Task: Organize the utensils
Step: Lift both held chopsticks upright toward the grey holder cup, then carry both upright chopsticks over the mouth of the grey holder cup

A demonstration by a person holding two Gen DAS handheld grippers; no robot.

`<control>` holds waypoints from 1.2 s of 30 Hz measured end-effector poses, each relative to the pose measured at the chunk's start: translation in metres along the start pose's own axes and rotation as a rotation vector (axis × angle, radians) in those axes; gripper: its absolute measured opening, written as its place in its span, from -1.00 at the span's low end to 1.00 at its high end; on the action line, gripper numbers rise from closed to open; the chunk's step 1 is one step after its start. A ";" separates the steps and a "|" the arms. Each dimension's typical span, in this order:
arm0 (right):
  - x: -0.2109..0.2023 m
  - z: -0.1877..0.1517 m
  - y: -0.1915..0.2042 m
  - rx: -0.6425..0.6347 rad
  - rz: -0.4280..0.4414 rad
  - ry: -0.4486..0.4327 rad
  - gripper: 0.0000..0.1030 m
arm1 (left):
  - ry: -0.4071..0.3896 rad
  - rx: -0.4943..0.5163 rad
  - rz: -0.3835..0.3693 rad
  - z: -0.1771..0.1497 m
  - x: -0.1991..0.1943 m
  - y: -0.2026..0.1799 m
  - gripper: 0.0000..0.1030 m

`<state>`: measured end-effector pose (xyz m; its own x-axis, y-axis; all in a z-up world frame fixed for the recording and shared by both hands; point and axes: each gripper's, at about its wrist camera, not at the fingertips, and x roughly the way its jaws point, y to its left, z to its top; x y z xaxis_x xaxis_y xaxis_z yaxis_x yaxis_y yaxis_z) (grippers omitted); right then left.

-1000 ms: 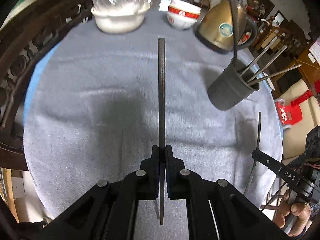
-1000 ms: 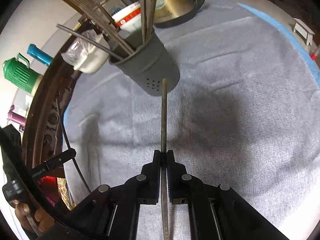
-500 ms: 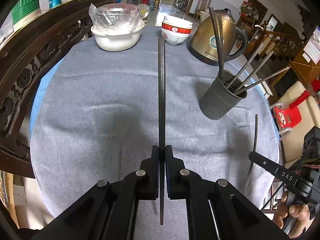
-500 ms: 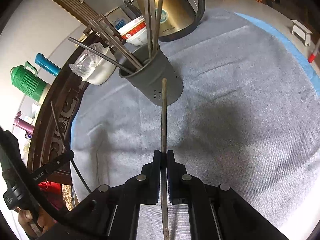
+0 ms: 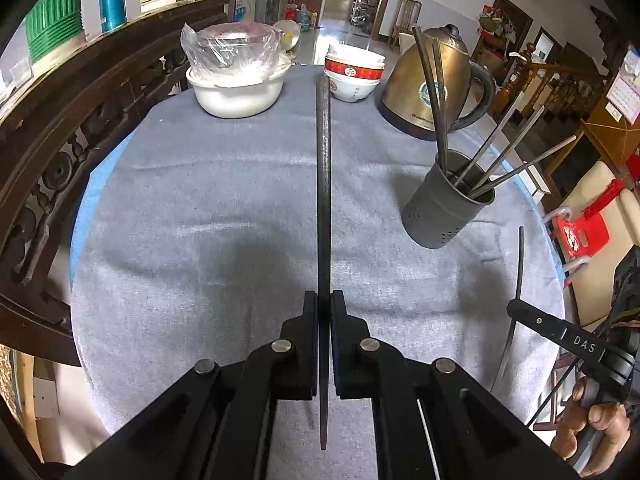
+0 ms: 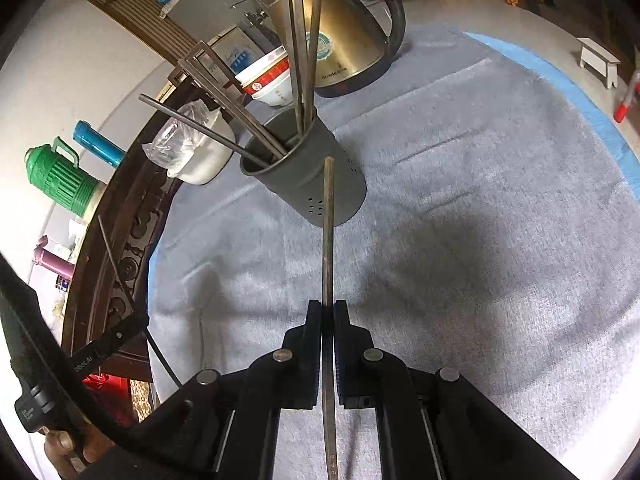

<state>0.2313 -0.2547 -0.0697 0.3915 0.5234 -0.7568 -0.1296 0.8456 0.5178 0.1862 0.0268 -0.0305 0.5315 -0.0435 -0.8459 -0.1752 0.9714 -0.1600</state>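
A dark grey perforated utensil holder (image 5: 448, 206) stands on the grey tablecloth with several metal chopsticks (image 5: 504, 148) leaning in it; it also shows in the right wrist view (image 6: 316, 176). My left gripper (image 5: 325, 304) is shut on a dark chopstick (image 5: 323, 168) that points straight ahead above the cloth, left of the holder. My right gripper (image 6: 328, 312) is shut on a thin metal chopstick (image 6: 328, 224) whose tip lies in front of the holder's wall. The right gripper also shows at the left wrist view's right edge (image 5: 516, 308).
A brass kettle (image 5: 436, 80), stacked red-and-white bowls (image 5: 352, 76) and a white pot covered in plastic wrap (image 5: 236, 76) stand at the table's far side. A carved dark wooden rail (image 5: 60, 152) curves along the left. A red stool (image 5: 584, 232) stands beyond the right edge.
Both grippers have lifted and tilted up with their chopsticks. The holder now sits further off in both views, and more of the room shows.
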 end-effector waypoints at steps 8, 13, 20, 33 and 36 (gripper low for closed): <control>-0.002 0.003 0.002 0.004 0.010 -0.017 -0.88 | -0.016 0.004 0.012 -0.001 -0.003 0.000 -0.89; -0.002 0.004 0.003 0.004 0.015 -0.020 -0.88 | -0.031 0.004 0.021 0.000 -0.004 0.001 -0.89; -0.005 0.005 0.006 0.005 0.019 -0.034 -0.88 | -0.043 -0.002 0.025 0.000 -0.006 0.004 -0.89; -0.006 0.007 0.009 0.005 0.030 -0.047 -0.88 | -0.053 -0.009 0.041 0.000 -0.008 0.009 -0.89; -0.006 0.008 0.010 0.002 0.032 -0.048 -0.88 | -0.060 -0.010 0.042 0.000 -0.009 0.010 -0.89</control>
<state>0.2344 -0.2507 -0.0568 0.4308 0.5441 -0.7200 -0.1408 0.8285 0.5419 0.1793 0.0366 -0.0242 0.5727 0.0113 -0.8197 -0.2059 0.9698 -0.1305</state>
